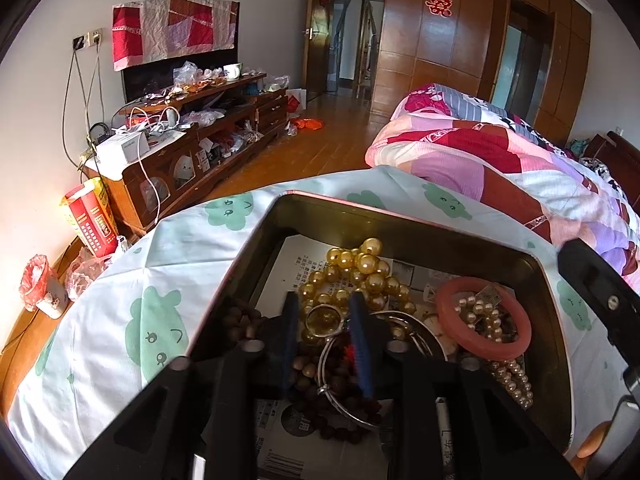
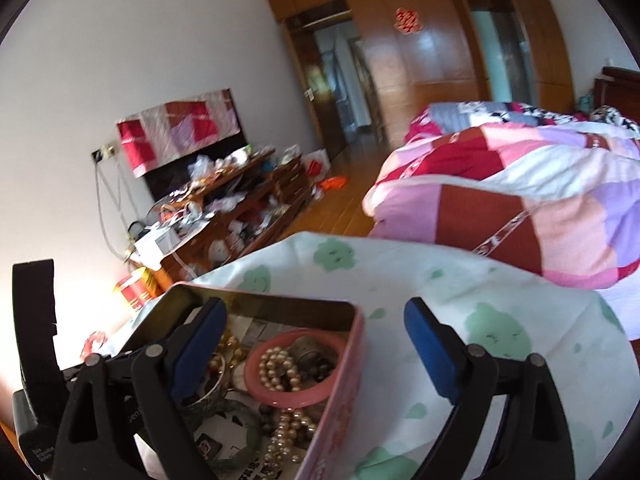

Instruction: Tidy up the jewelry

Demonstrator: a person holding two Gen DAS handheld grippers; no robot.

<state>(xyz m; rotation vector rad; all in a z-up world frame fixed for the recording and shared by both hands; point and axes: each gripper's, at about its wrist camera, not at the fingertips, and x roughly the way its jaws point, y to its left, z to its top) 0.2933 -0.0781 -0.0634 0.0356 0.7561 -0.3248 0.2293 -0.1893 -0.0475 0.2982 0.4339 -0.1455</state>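
L gripper (image 1: 326, 320) sits in the tin (image 1: 400, 216), jaws narrowed round a gold ring (image 1: 325, 319) w/o clearly pinching it – close gently, lift straight – R gripper (image 2: 316, 344) wide open, empty, straddling the rim.

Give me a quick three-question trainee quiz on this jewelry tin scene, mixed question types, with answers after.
1. True or false: the right gripper is clamped on the pink bangle.
2. Which gripper's fingers straddle the gold ring? A) left B) right
3. Fill in: the tin rests on a white cloth printed with ____ shapes.

Key: 1 false, it is open. 2 A, the left gripper. 3 green.
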